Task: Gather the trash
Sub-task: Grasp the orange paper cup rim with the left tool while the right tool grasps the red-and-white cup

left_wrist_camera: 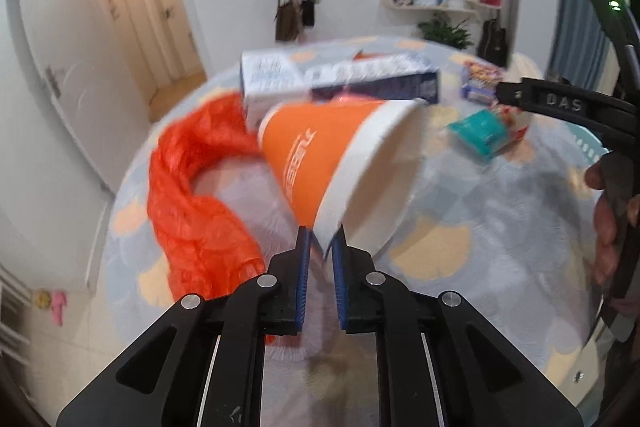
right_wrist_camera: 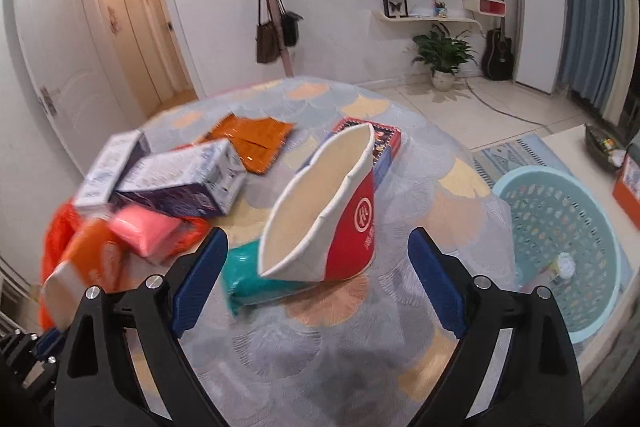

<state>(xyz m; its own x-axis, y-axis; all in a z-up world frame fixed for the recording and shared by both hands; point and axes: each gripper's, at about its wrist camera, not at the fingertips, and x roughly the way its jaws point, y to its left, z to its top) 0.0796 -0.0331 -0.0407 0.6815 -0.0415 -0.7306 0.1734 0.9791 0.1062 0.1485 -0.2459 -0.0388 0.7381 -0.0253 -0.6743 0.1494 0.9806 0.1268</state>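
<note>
Two tools: left (left_wrist_camera: 323, 241) clamped on orange cup (left_wrist_camera: 320, 151) rim, right (right_wrist_camera: 318, 259) spread wide.

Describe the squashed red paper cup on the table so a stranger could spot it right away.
Start at the round table with the pale patterned cloth. Near its middle, just ahead of the open right gripper, a teal packet lies flat with the red cup resting on it. It is the only cup pinched flat, red and white, unlike the orange cup held by the left gripper.
</note>
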